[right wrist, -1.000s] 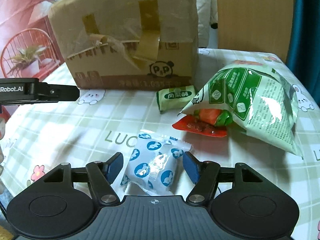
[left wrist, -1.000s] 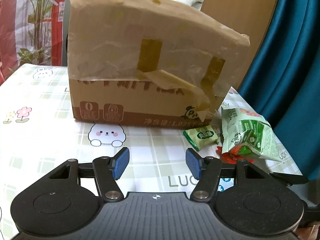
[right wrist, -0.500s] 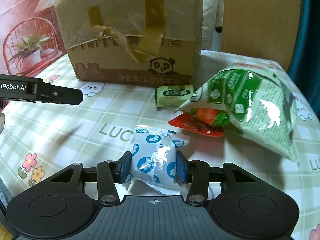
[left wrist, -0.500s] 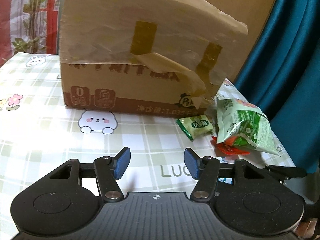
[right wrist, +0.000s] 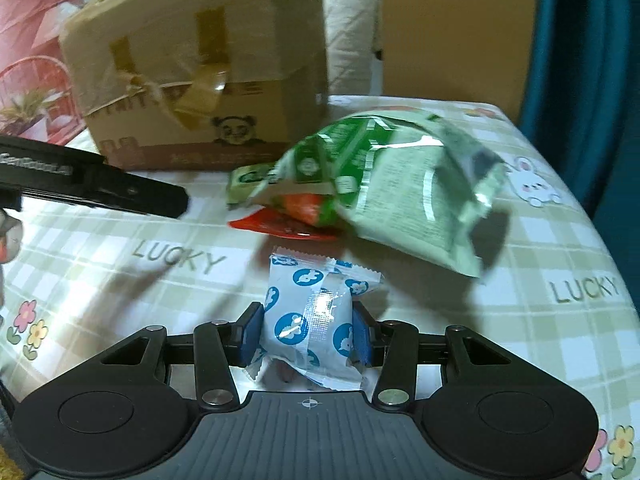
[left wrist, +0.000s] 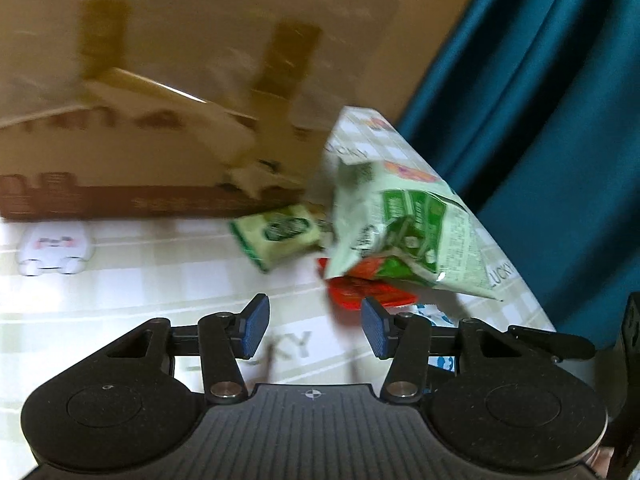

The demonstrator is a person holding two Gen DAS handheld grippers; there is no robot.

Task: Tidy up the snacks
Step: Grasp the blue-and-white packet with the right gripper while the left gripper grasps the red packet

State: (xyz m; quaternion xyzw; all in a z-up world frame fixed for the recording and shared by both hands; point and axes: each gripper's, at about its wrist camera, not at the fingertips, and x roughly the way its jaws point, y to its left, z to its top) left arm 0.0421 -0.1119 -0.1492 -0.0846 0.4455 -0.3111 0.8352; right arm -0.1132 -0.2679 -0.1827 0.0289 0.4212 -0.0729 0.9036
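Observation:
My right gripper (right wrist: 306, 336) is shut on a white candy packet with blue print (right wrist: 312, 316), held just above the tablecloth. Ahead of it lie a big green snack bag (right wrist: 400, 184), a red packet (right wrist: 280, 226) under the bag's edge, and a small green packet (right wrist: 248, 178). My left gripper (left wrist: 316, 330) is open and empty, low over the table. In the left wrist view, the small green packet (left wrist: 276, 236), the green bag (left wrist: 404, 232) and the red packet (left wrist: 360, 290) lie just ahead of it. The taped cardboard box (left wrist: 160, 80) stands behind them.
The cardboard box (right wrist: 200, 68) stands at the table's far side. The checked tablecloth (right wrist: 540, 320) ends at the right near a teal curtain (left wrist: 540, 120). A wooden panel (right wrist: 452, 28) stands behind the table. The left gripper's side (right wrist: 92, 184) reaches in from the left.
My right gripper closed on the white and blue packet and lifted it slightly. My left gripper moved forward and right, toward the green snack packets, staying open.

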